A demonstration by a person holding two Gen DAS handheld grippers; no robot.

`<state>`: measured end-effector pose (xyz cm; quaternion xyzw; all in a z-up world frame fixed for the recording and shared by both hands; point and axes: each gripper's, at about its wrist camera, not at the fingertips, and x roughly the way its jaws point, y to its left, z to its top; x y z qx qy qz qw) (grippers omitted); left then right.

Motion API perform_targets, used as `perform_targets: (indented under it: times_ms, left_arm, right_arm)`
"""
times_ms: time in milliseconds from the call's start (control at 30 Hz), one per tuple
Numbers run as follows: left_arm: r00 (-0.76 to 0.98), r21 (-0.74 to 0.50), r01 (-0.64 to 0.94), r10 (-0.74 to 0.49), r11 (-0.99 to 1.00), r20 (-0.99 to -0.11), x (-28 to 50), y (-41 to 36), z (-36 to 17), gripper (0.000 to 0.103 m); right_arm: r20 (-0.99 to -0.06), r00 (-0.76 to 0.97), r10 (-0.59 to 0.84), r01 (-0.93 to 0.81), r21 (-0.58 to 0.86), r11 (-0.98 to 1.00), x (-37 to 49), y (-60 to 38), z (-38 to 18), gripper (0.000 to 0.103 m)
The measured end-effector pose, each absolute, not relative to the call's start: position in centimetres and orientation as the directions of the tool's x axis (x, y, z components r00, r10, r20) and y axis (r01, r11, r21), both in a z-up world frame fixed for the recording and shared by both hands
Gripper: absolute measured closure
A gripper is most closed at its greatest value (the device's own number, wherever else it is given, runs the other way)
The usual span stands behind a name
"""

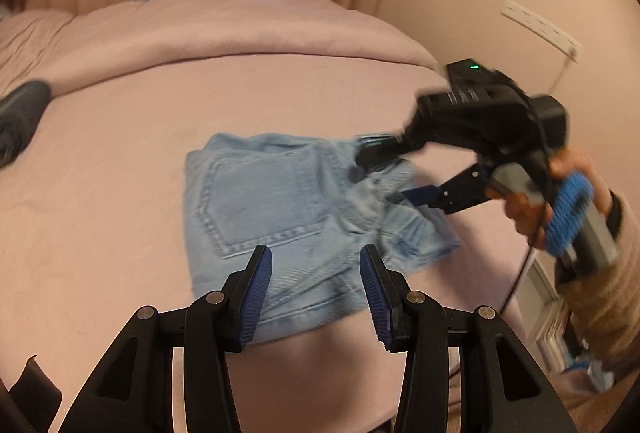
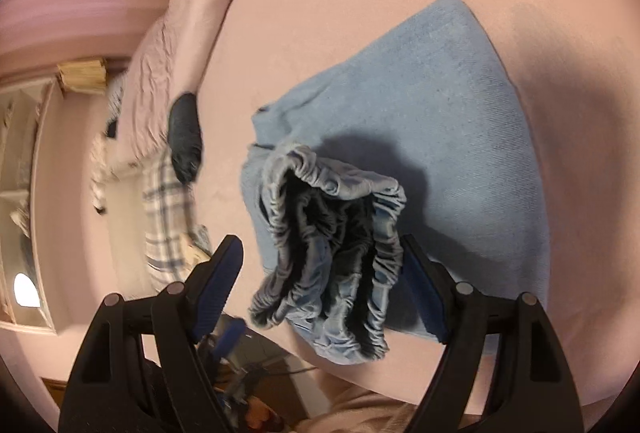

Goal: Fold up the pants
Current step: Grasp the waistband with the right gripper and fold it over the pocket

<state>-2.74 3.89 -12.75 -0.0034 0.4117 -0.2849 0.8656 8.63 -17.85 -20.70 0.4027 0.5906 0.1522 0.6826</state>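
folded jeans (image 1: 280, 217) on bed (image 1: 120, 173), below open left claw (image 1: 316, 293), waistband btwn right claw (image 2: 320, 273) jaws

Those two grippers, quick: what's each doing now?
Left gripper: open, empty, above the folded jeans.
Right gripper: open around the bunched waistband, not squeezing it.

Both tools (image 1: 316, 293) (image 2: 320, 285) gape, pitched downward
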Motion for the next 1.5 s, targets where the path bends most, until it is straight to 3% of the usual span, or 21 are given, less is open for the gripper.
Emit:
perform_targets:
  times_ms: [67,167,367,667,1100,1200,1267,1333,1500]
  left_arm:
    - [0.503,-0.257,0.465,-0.492,0.847,-0.711,-2.4,4.4,-12.9,0.058]
    - [0.517,-0.271,0.446,-0.493,0.853,-0.7,-2.4,4.9,-12.7,0.058]
    - [0.528,-0.314,0.412,-0.505,0.855,-0.683,-0.9,5.6,-12.3,0.058]
    - [0.494,-0.336,0.393,-0.505,0.856,-0.708,1.9,3.7,-13.2,0.058]
    - [0.406,-0.244,0.451,-0.441,0.858,-0.8,4.0,-1.0,-16.9,0.058]
    - [0.405,-0.223,0.452,-0.421,0.864,-0.812,4.1,-1.2,-17.0,0.058]
    - [0.407,-0.207,0.456,-0.41,0.865,-0.816,4.1,-1.5,-16.7,0.058]
    - [0.426,-0.181,0.464,-0.397,0.867,-0.813,4.2,-1.7,-16.2,0.058]
    - [0.462,-0.139,0.496,-0.396,0.857,-0.793,5.8,-3.2,-14.8,0.058]
  right_arm:
    - [-0.731,0.258,0.632,0.208,0.681,0.702,8.9,-16.8,-19.9,0.051]
    - [-0.745,0.297,0.598,0.14,0.653,0.744,9.1,-16.4,-18.6,0.073]
    - [-0.737,0.374,0.563,-0.022,0.599,0.8,9.7,-15.5,-15.4,0.082]
    - [-0.699,0.49,0.521,-0.048,0.575,0.817,10.8,-17.9,-12.7,0.083]
    - [-0.768,0.434,0.47,0.147,0.575,0.804,10.0,-23.3,-19.4,0.082]
    - [-0.805,0.404,0.435,0.154,0.529,0.835,10.2,-23.1,-20.1,0.074]
    - [-0.821,0.394,0.414,0.161,0.505,0.848,10.0,-23.3,-20.2,0.057]
    - [-0.841,0.397,0.367,0.154,0.455,0.877,9.5,-23.5,-19.4,0.049]
    - [-0.833,0.53,0.159,0.075,0.233,0.97,7.8,-22.5,-15.0,0.048]
